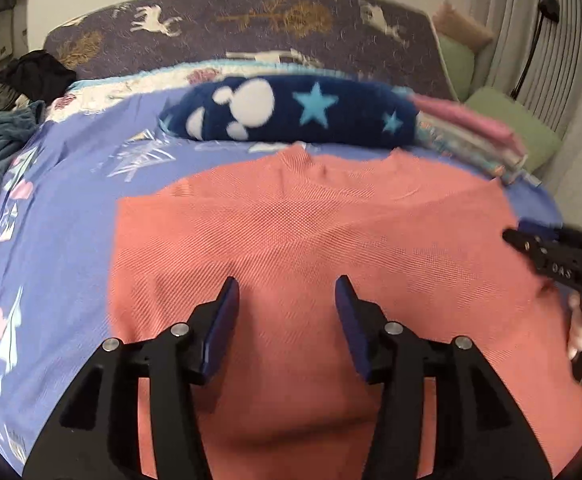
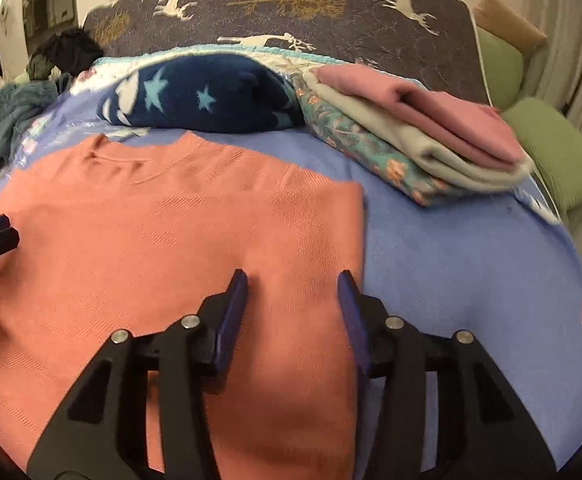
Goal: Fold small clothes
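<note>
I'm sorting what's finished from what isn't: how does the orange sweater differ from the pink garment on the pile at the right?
The orange sweater lies spread flat on the blue bedsheet, sleeves tucked in; the pink garment is folded small. The sweater rests alone on the sheet; the pink one tops a pile, over a grey piece. The sweater shows a knit texture; the pink one looks smooth. Both are plain-coloured.

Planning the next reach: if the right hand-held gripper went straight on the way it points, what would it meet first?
Probably the salmon knit top: the open right hand-held gripper points down over its right edge, with nothing between. Depth is unclear; slightly rightward it would meet the blue bedsheet instead.
</note>
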The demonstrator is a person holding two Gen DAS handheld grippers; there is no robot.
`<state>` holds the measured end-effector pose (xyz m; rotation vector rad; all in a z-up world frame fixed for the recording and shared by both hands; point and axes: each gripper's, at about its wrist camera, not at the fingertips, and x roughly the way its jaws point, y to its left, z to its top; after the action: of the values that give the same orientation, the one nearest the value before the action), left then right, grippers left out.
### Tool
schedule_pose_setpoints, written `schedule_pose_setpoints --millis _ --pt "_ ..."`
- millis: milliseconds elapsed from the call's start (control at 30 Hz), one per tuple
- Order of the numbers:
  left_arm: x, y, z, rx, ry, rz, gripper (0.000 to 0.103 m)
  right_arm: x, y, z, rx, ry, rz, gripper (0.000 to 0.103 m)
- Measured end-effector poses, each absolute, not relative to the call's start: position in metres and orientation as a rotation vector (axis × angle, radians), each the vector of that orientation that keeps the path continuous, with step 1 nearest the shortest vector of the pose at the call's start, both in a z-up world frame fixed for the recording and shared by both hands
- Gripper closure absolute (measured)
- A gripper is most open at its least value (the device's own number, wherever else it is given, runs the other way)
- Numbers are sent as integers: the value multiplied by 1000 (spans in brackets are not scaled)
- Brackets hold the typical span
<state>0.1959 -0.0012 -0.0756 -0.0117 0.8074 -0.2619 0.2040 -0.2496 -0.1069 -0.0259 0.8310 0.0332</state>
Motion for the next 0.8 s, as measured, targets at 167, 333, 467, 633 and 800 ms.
schedule_pose_setpoints --millis 167,333,467,633,800 --pt "116 32 -44 56 646 -328 20 102 -272 -66 33 671 100 38" --pt "62 63 -51 25 710 -378 17 16 -300 -62 60 643 61 21" --pt "24 80 -62 -33 763 -400 17 -15 -314 -72 136 712 91 21" --pt "-22 93 -82 -112 841 -450 17 -43 -316 -91 258 819 187 24" --pt "-63 91 -94 -143 863 -534 17 -82 -321 -106 348 880 263 27"
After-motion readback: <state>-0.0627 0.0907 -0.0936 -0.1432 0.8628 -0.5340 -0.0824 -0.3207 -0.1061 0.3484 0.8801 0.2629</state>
